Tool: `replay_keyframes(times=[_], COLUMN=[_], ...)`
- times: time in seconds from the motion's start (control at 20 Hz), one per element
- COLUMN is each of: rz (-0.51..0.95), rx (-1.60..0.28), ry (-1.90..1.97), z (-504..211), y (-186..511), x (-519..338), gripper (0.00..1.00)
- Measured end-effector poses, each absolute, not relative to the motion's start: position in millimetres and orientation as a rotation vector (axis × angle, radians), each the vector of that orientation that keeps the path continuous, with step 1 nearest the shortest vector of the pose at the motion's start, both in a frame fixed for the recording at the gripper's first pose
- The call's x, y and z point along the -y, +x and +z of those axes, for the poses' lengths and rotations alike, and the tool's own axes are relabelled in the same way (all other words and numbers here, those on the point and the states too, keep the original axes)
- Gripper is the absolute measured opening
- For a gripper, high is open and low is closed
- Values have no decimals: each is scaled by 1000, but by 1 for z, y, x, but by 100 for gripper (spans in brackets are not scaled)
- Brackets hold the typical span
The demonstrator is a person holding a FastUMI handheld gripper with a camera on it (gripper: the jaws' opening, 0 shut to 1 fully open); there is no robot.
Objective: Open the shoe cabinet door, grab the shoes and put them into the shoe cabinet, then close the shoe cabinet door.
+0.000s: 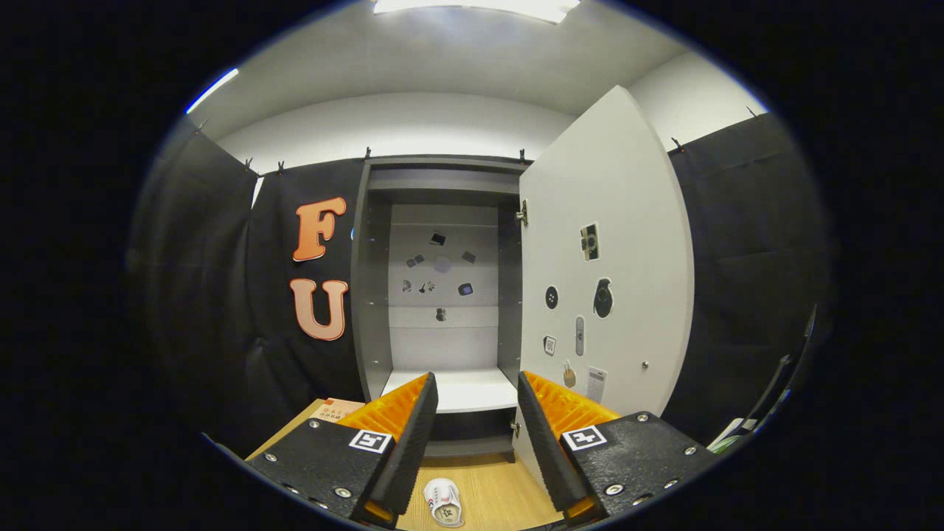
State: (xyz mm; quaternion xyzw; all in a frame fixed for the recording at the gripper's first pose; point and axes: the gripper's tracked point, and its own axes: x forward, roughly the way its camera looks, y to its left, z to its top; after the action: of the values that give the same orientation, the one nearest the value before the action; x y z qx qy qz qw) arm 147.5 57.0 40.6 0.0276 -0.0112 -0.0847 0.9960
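A: Jaws (476, 413) first, nearest the lens: spread wide, nothing between the pads, gripping nothing. Each finger carries a square printed marker on its top plate.

B: And the shoe?

A: White shoe (444, 503) lies on the wooden floor (487, 479), low between the two fingers, touching neither. It has dark and reddish markings; details too small to tell.

B: Left to right, then.

A: Far left, black cloth wall (214, 295). At its foot, just left of the left finger, the corner of a cardboard box (338, 410). Next, the shoe cabinet (442, 295): tall, grey, standing on the floor straight ahead, beyond the fingertips. Its white shelf (457, 387) sits level with the fingertips, bare. Small dark stickers dot the pale back panel (442, 273).

B: Door state?

A: Cabinet door (605, 280) stands open, hinged on the right side, swung out toward the camera, inner face visible. Stickers on that face too, and a small knob (645, 364) near its outer edge. A metal hinge (523, 214) shows at the top.

B: Beyond the door?

A: More black cloth. Some pale and green items low at the far right, too distorted to identify.
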Motion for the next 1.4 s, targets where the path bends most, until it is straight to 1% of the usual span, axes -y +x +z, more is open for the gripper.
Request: replay_keyframes(times=[0.35, 0.75, 1.4], rz=[-103, -98, -67], rx=[24, 2, -119], ry=[48, 43, 63], z=[40, 28, -36], y=[159, 168, 179], x=[-90, -101, -119], gripper=[70, 71, 73])
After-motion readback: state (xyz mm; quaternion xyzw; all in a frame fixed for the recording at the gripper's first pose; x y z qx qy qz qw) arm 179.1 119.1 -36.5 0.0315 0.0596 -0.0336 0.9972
